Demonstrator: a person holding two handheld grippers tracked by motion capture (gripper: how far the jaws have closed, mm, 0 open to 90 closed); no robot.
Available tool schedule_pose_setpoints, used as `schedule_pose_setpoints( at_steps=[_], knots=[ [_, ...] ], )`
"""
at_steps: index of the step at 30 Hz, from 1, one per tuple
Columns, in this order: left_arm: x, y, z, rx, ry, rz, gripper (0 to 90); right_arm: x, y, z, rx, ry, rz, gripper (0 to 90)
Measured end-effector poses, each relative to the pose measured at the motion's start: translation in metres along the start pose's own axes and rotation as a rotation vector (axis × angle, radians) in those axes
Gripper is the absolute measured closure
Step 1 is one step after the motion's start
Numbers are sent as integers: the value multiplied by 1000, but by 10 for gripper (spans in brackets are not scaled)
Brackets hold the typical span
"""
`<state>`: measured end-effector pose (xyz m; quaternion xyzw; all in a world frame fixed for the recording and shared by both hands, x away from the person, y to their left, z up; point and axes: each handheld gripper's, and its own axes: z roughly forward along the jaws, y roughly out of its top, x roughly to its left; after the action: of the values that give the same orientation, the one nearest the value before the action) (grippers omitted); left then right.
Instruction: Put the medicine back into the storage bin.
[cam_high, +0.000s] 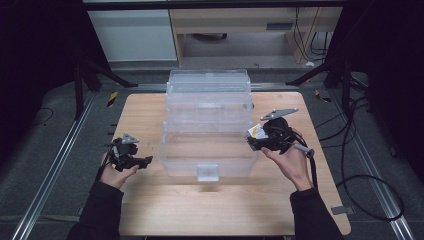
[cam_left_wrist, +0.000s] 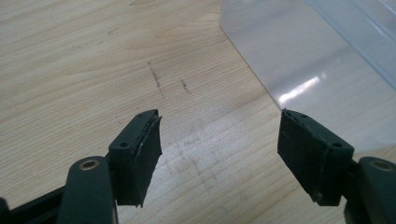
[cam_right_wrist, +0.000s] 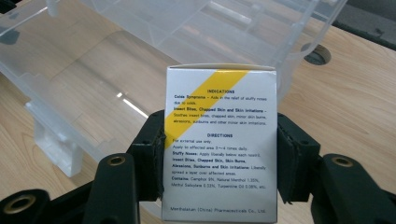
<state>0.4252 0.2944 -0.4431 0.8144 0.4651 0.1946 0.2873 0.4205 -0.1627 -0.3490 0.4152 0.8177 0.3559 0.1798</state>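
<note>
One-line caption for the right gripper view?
Right gripper clamps a white, yellow-striped medicine box before the clear plastic organizer.

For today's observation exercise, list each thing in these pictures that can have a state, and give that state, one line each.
Left gripper: open, holding nothing, above the table beside the box.
Right gripper: shut on the small carton, at the box's right edge.
Small carton: closed, upright between the jaws.
Clear plastic box: open, tiered trays stepped back.
Wooden table: bears the box.
</note>
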Motion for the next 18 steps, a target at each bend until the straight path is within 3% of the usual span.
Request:
schedule_pose_setpoints(
  at_steps=[18],
  knots=[
    [0, 1, -3, -13, -2, -4, 293, 15, -3, 29, 43, 46, -37, 452]
  ],
)
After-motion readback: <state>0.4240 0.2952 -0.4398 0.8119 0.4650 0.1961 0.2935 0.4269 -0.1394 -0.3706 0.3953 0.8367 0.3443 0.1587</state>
